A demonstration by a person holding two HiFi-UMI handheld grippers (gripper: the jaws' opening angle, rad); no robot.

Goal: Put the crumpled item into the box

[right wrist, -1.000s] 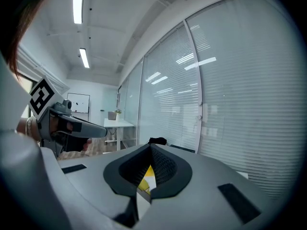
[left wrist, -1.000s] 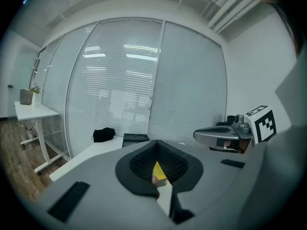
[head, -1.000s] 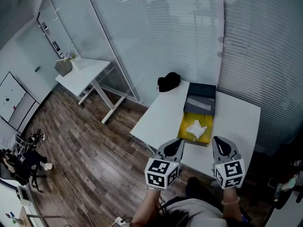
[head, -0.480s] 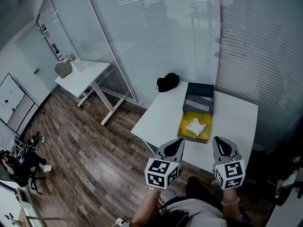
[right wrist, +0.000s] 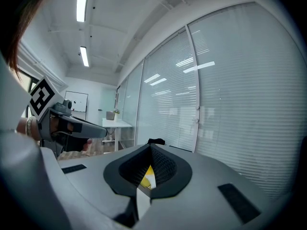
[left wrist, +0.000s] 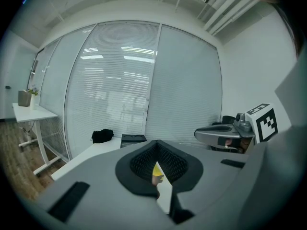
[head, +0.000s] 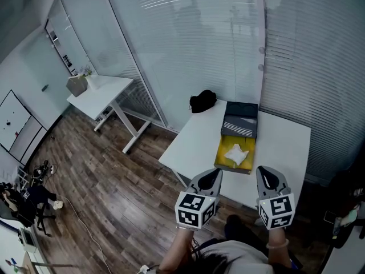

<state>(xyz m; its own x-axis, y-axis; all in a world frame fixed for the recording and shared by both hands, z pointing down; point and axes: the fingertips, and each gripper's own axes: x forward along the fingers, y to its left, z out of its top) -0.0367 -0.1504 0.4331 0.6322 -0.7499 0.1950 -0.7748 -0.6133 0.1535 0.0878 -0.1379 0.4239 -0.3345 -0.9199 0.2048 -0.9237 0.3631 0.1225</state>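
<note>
An office — blind-covered glass partitions [head: 188, 39], white desks [head: 105, 87], a wall whiteboard [head: 14, 121]

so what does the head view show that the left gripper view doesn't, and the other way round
Only the head view: the white crumpled item lying in the yellow box, with the box seen whole, and the left claw from above.
Only the left gripper view: the left claw's jaws end-on, together but for a thin slit that shows only a yellow sliver, and the ceiling pipes.
Both: the white table, the black bag, the dark case, the side desk and the right claw.
</note>
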